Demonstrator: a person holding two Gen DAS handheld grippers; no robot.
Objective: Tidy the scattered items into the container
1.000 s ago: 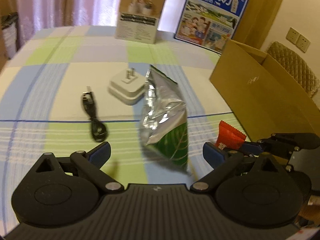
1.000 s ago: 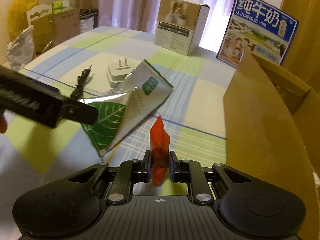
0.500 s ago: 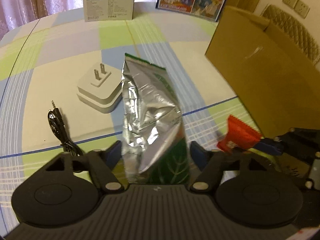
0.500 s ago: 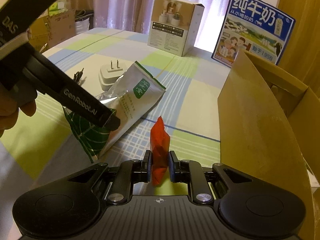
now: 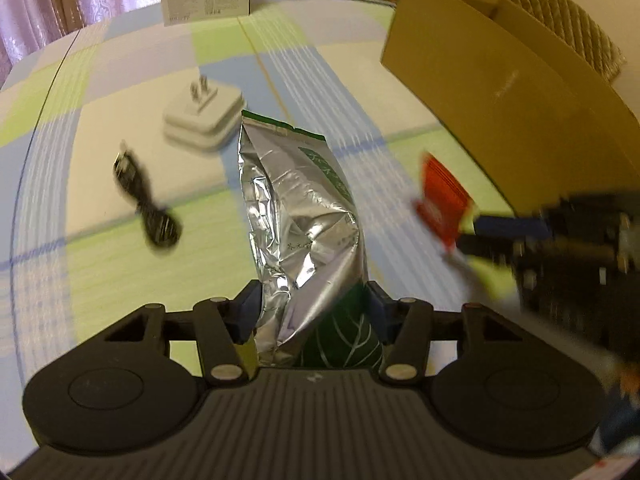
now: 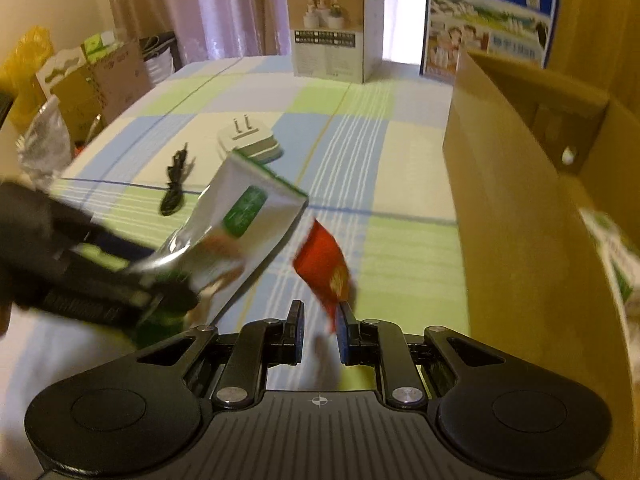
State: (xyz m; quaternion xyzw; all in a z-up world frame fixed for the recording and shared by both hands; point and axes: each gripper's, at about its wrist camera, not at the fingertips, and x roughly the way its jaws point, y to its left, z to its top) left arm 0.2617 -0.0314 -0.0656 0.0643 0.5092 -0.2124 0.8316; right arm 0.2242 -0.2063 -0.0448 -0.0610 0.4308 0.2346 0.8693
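— Why has the left gripper [image 5: 312, 312] got the silver-and-green pouch [image 5: 304, 216] by its bottom end?

— That end lay nearest. The jaws are closing with the pouch between them, both blue pads against its sides, and the rest sticks out over the checked table [image 5: 120, 280], so it can swing across to the cardboard box [image 5: 500, 92] along the table's right edge.

— And the right gripper [image 6: 319, 330]?

— Pinched narrow on the lower corner of the red sachet [image 6: 324, 264], just beside the box wall. I'd guess that one goes in first.

— What does the right wrist view give you that the left doesn't?

— The inside of the box: something pale and green already lies in there. It also shows the left gripper from the side.

— And the other way round?

— The left view shows both pads meeting the pouch. 2 items are untouched mid-table: a white plug adapter [image 5: 204, 120] and a coiled black cable [image 5: 148, 208].
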